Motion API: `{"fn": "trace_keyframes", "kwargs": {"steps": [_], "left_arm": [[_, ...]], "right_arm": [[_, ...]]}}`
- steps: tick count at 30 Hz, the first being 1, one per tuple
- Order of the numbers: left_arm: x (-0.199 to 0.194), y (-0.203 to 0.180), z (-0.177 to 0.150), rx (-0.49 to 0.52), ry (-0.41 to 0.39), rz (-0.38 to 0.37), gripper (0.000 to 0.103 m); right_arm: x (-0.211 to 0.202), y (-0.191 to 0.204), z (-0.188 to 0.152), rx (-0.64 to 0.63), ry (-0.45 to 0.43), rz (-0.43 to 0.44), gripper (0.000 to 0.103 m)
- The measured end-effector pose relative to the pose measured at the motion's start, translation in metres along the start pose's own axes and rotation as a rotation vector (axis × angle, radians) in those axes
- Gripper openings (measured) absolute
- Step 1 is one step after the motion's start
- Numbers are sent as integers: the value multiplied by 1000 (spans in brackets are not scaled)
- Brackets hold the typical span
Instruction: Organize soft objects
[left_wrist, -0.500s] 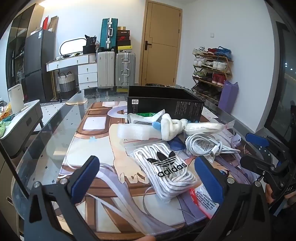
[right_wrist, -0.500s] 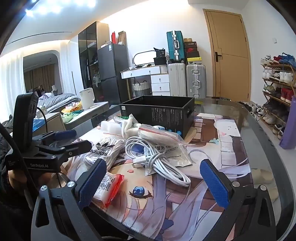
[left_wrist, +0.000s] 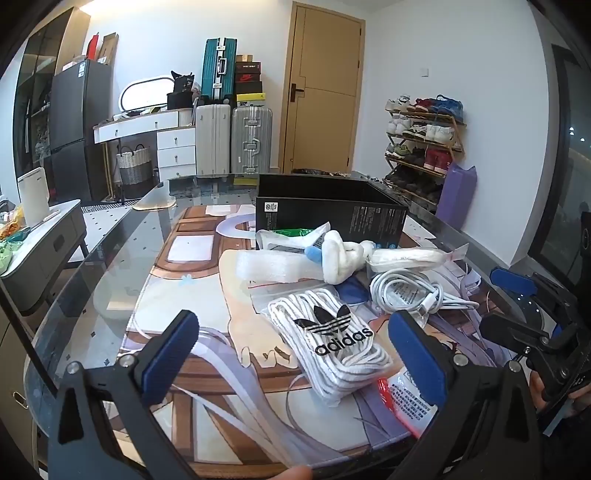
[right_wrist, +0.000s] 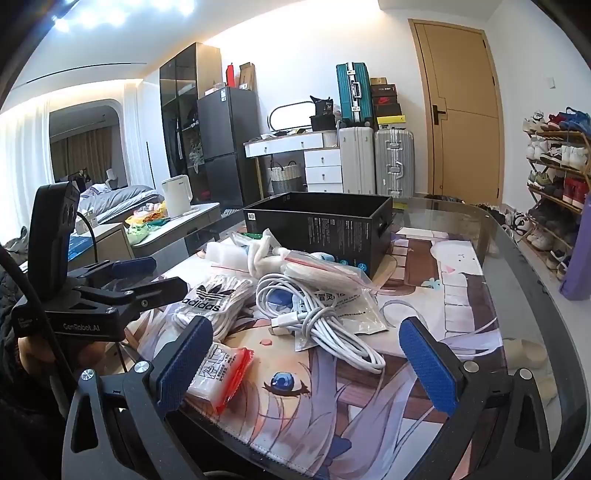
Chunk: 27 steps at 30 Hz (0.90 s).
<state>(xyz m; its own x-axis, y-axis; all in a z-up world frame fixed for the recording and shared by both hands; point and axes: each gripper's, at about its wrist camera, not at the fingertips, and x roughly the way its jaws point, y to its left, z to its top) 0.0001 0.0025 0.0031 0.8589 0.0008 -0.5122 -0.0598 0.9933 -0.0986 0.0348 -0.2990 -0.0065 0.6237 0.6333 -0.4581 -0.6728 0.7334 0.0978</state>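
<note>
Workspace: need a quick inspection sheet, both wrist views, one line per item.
Surface: glass table under a printed mat.
Job's things: bagged adidas laces, knotted white cloth, foam sleeve, sachets; open black box behind them, contents not visible.
Clutter: red-edged packet at the near edge.
Grippers: left tool and right tool both open, empty, above the near edge.
Cables: coiled white cable lying over a sachet.
Surroundings: suitcases, shoe rack, closed door.

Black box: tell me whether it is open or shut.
Open. The black box has no lid on top; the right wrist view shows its rim and dark inner walls. Its contents cannot be seen.
</note>
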Motion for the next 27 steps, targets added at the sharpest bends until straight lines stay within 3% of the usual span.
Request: {"fn": "trace_keyframes", "kwargs": {"steps": [27], "left_arm": [[-3,-1,1,-10,-16,-2,103]], "right_arm": [[0,-1,7,6,-10,9,102]]}}
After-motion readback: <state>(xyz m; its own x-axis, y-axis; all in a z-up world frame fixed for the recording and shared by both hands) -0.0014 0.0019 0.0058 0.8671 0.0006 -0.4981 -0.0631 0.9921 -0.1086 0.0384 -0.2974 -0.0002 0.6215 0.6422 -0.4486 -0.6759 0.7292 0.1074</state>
